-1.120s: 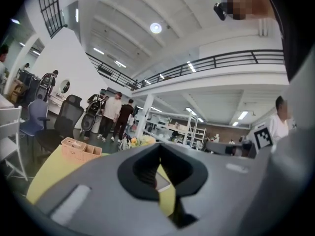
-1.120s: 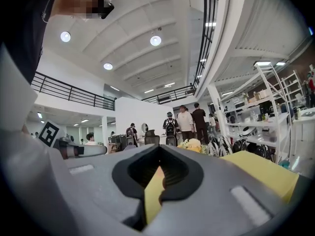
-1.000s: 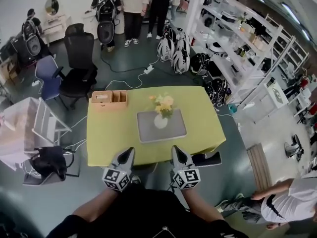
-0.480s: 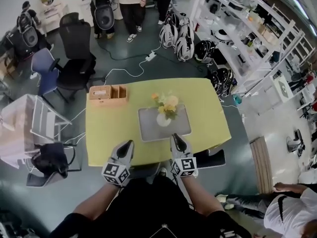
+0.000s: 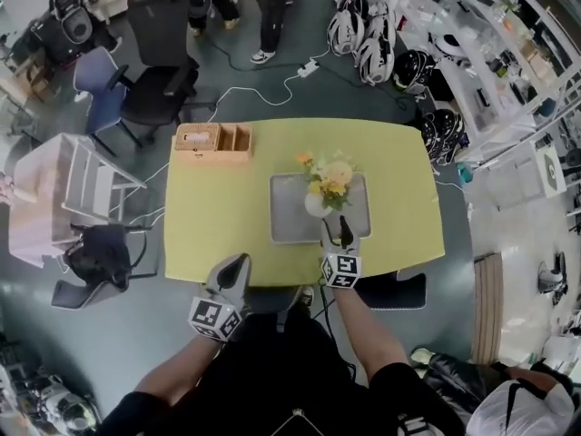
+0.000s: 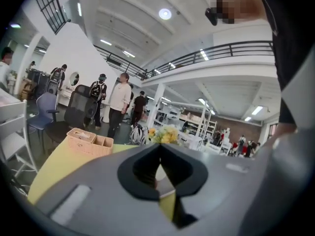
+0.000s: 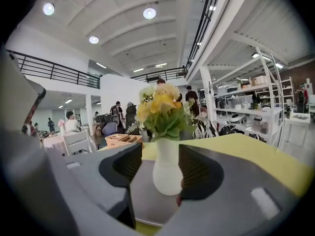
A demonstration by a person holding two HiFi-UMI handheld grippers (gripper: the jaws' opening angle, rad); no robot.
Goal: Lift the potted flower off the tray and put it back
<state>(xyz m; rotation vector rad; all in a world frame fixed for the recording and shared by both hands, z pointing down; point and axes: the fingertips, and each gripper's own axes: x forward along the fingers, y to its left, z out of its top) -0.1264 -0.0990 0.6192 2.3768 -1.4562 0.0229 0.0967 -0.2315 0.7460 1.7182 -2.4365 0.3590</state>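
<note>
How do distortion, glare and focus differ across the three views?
Head view: fisheye bows the yellow table's edges; light is even. Left gripper view: dark round border, and a ceiling lamp glares. Right gripper view: the white vase is sharp, while the far shelves lean and curve.

Wicker box (image 5: 212,141) on yellow table (image 5: 213,221), office chairs (image 5: 162,66) beyond

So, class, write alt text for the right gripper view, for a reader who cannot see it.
The right gripper has just been opening its jaws, which frame a white vase of yellow flowers between them without gripping it. The vase stands upright on a grey tray on a yellow-green table.
</note>
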